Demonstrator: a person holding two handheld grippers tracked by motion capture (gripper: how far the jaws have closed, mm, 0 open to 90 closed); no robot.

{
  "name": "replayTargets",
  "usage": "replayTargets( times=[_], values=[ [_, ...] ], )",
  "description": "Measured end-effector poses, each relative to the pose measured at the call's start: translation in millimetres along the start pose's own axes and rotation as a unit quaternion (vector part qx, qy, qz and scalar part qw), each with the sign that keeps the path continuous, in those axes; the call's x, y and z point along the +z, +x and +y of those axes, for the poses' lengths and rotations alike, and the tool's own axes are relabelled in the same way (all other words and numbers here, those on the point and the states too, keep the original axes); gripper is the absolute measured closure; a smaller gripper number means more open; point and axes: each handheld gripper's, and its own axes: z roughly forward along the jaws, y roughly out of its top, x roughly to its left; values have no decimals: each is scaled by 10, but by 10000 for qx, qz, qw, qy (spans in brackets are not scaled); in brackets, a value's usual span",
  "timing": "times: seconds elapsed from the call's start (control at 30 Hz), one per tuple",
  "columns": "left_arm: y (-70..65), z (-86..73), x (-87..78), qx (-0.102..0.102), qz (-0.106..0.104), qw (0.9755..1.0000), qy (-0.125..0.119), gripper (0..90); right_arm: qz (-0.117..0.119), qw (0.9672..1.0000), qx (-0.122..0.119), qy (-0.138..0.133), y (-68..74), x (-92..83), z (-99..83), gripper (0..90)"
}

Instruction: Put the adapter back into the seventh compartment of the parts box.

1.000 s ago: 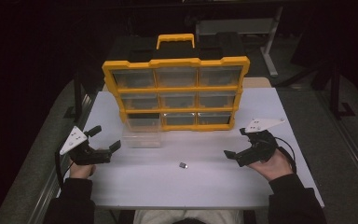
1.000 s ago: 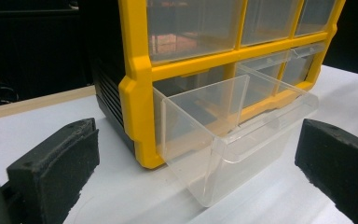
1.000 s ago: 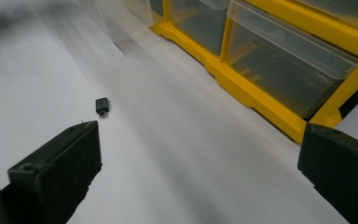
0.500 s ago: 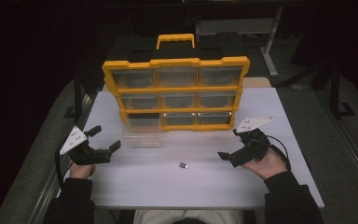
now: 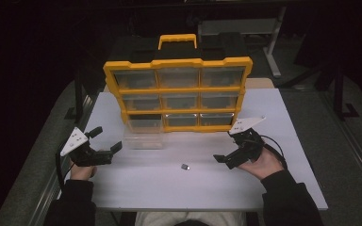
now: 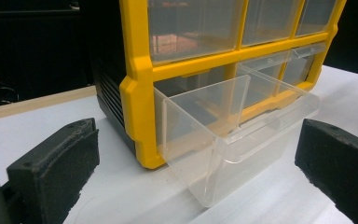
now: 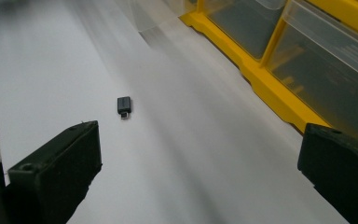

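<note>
A big yellow box [image 5: 178,89] with nine see-through drawers stands at the back of a white table [image 5: 122,188]. It has a yellow handle [image 5: 177,41] on top. The bottom drawer on the person's left, a clear drawer [image 5: 143,133], is pulled out and rests on the table in front of the box. In the left gripper view this drawer [image 6: 233,126] looks empty, and it sits between the two black jaws, a little way ahead of them. The left gripper [image 5: 104,142] is held by the left hand [image 5: 80,169] near the left edge of the table. Its jaws are spread wide and grip nothing. A small black plug [image 5: 185,166] lies flat on the table by itself, in front of the box and between the two grippers. The right gripper [image 5: 227,149] is held by the right hand [image 5: 264,165] just to the right of the plug, close to the bottom right corner of the box. Its jaws are spread wide too, and nothing is in them. In the right gripper view the plug [image 7: 124,106] lies ahead of the jaws, nearer the left one, and the yellow edge of the box runs along the right side.
</note>
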Motion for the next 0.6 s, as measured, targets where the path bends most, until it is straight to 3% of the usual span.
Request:
replayTargets(
  times=[0.6],
  values=[
    [-2, 0, 3, 9, -15, 10000, 3, 0, 214, 9992, -200, 262, 106, 182, 129, 0]
  ],
)
